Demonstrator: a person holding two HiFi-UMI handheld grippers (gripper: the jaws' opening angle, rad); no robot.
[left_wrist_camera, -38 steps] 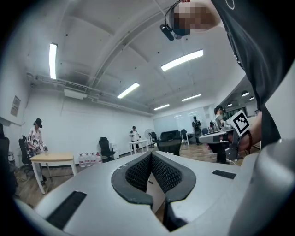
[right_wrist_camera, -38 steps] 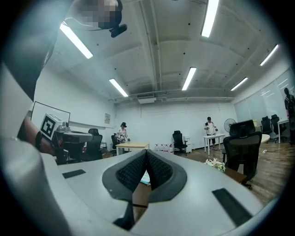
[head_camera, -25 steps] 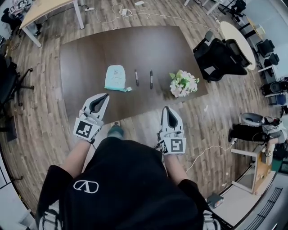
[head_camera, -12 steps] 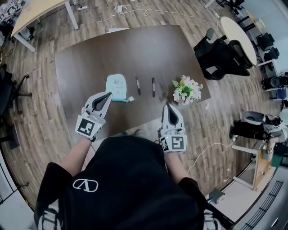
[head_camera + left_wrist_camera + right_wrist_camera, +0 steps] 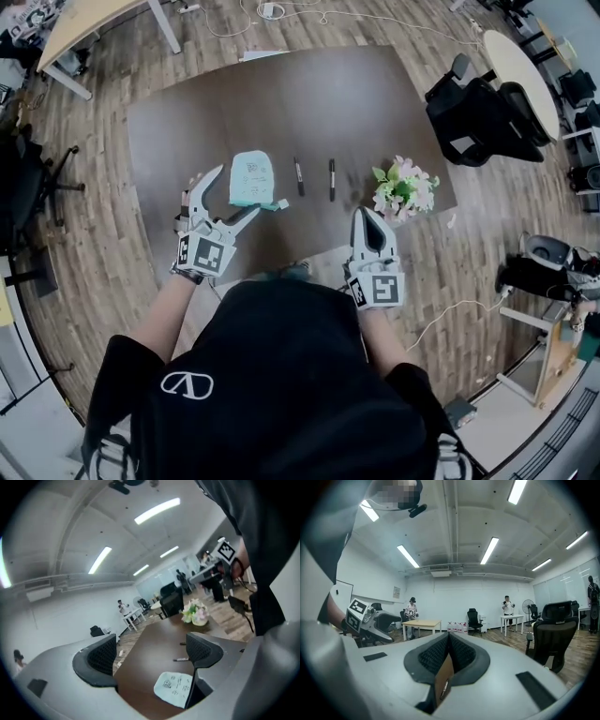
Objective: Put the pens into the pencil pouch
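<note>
A light teal pencil pouch (image 5: 251,178) lies flat on the dark brown table (image 5: 187,122). Two dark pens (image 5: 299,175) (image 5: 331,179) lie side by side just to its right. My left gripper (image 5: 236,192) hovers at the pouch's near left corner; its jaws have just been opening, stand wide and hold nothing. In the left gripper view the pouch (image 5: 174,687) shows low between the pads, with a pen (image 5: 182,659) beyond it. My right gripper (image 5: 367,216) is shut and empty at the table's near edge, below the pens; its pads (image 5: 449,648) press together.
A pot of white and pink flowers (image 5: 405,187) stands on the table right of the pens. A black office chair (image 5: 478,112) sits off the table's right corner. A cable runs over the wooden floor (image 5: 441,309) at the right. People and desks stand far off in the room.
My left gripper moved forward to the pouch, rolled, and its jaws went from shut to wide open. My right gripper moved forward to the table's near edge, still shut.
</note>
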